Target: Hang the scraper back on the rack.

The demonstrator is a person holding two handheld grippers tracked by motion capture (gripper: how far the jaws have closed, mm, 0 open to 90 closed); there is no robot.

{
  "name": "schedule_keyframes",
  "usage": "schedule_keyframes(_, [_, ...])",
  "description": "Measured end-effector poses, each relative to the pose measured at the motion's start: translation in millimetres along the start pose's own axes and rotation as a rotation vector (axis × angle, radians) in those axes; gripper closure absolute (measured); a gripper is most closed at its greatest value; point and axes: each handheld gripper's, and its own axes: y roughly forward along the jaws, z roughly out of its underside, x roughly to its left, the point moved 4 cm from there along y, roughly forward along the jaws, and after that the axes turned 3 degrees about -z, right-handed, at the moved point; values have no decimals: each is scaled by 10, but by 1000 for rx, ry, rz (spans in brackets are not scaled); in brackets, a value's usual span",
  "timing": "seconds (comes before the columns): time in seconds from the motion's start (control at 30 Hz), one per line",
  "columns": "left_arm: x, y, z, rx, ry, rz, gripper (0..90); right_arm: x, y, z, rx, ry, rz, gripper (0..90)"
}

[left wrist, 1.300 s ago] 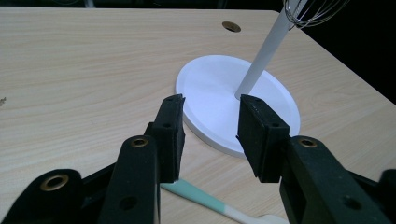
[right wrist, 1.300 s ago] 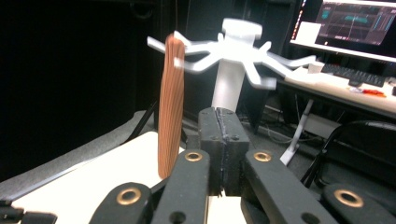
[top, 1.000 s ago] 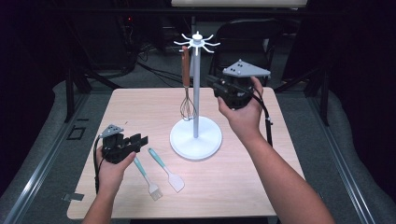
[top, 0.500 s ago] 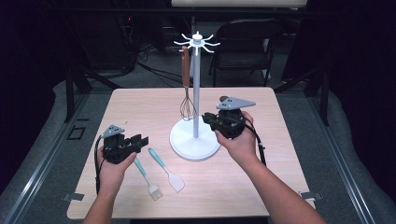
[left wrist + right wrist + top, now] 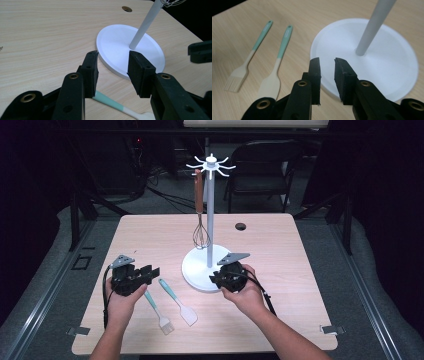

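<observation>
Low over the pale wooden table (image 5: pixel 300 270), both grippers are hanging empty: the left gripper (image 5: pixel 112 70) gaping wide, the right gripper (image 5: pixel 327 75) barely parted over the round white stand base (image 5: pixel 387 75). Beneath the left one, the teal-handled cream spatula (image 5: pixel 112 102) is lying half hidden, its blade cut off.

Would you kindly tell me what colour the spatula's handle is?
The spatula handle is mint green, blade end cream; clearest in the right gripper view.

Parted tongs (image 5: pixel 327 65) over white base (image 5: pixel 387 62)
</observation>
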Motion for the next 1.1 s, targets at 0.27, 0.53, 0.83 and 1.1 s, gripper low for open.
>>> schedule_keyframes(0.27, [-16,16,8,7,9,-5,598,247,390,201,102,-29,-42,760])
schedule_keyframes(0.53, [-20,23,15,12,13,-4,598,535,771,245,145,-31,-99,787])
schedule_keyframes(0.83, [-28,34,24,13,14,-3,599,735,1023,221,165,-43,-124,785])
schedule_keyframes(1.1, [-38,53,31,19,18,-1,599,823,1167,255,185,-74,-97,775])
